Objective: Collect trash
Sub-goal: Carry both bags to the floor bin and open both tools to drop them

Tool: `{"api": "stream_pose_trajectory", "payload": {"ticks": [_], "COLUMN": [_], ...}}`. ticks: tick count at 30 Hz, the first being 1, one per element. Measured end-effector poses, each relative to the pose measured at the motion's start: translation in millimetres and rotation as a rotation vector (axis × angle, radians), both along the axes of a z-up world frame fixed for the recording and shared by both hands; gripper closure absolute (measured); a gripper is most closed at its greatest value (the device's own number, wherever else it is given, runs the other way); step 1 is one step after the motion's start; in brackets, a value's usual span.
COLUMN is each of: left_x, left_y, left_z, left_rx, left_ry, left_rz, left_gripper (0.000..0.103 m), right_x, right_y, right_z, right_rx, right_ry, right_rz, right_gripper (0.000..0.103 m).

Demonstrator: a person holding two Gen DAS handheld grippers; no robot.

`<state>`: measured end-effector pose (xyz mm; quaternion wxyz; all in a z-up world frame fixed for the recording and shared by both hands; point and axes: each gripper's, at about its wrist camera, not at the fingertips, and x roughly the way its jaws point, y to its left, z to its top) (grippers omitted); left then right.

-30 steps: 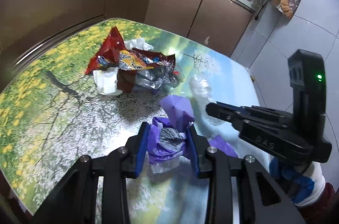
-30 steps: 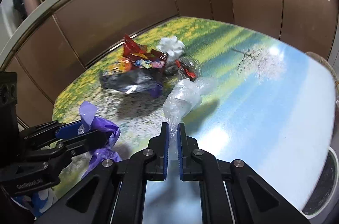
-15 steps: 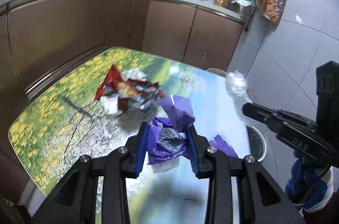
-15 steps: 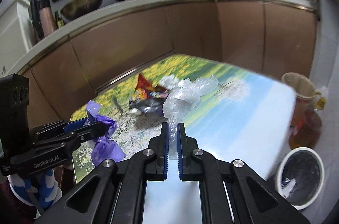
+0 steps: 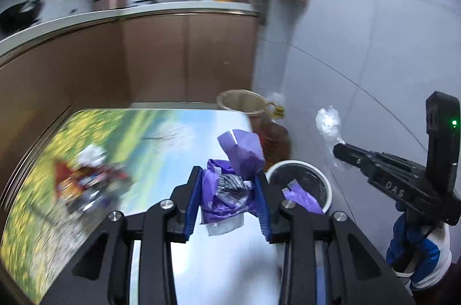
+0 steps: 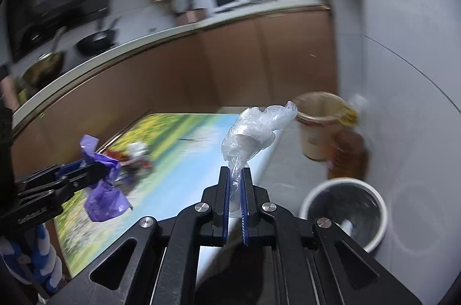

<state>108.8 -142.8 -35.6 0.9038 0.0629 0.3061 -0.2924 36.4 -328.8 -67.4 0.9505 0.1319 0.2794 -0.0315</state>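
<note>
The left hand-held gripper [image 5: 230,197] was clamped on a purple wrapper [image 5: 230,189] above the table [image 5: 161,137] edge; the right hand-held gripper [image 6: 236,184] pinched a clear plastic bag [image 6: 253,132] near the white bin [image 6: 344,214].

Blurred red wrapper pile [image 5: 86,184] on table [image 5: 178,161]

Bright kitchen, motion-blurred (fisheye-bent edges)

Count: 2 grippers, 1 purple wrapper [image 5: 230,189], 1 clear plastic bag [image 6: 256,132], 1 white bin [image 6: 344,212], 1 beige bucket [image 6: 319,126], 1 table [image 5: 184,132].
</note>
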Motion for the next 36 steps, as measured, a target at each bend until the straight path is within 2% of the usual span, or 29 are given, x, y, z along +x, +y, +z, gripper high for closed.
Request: {"api": "stream_pose_trajectory", "payload": {"ticks": [4,8,14,19,22,26,31,36], "left_x": [24.3,57.8,95.5,119.4,131.7,144.0,145.4,133.0], "left_y": [-69.3,-135.0,-220.5,-262.5,-273.9,-281.9,-284.0,-271.9], "left_z": [-19.0,-51.0,-100.1,-136.2,-152.8,-160.8,-153.6,-132.1], "left_rx": [0.048,0.074,0.121,0.138,0.137,0.105,0.074,0.058], "left_ry": [0.047,0.150,0.264,0.346,0.397,0.428,0.431,0.385], "left_rz": [-0.105,-0.171,-0.221,-0.234,-0.234,-0.228,-0.223,-0.232], "left_gripper": [0.070,0.070,0.068,0.067,0.064,0.058,0.054,0.054], "right_x": [5.8,18.3,40.3,61.6,74.2,78.3,67.1,59.6], "right_y": [-39.4,-73.9,-122.7,-155.4,-172.0,-184.0,-185.5,-179.0], "right_z": [-25.1,-54.2,-100.7,-137.7,-164.4,-178.8,-176.3,-164.8], "right_rx": [0.027,0.013,0.019,0.052,0.055,0.056,0.055,0.049], "right_ry": [0.059,0.135,0.227,0.283,0.328,0.357,0.352,0.329], "right_rz": [-0.106,-0.192,-0.272,-0.314,-0.342,-0.371,-0.392,-0.396], "right_gripper": [0.096,0.096,0.096,0.092,0.091,0.089,0.072,0.069]}}
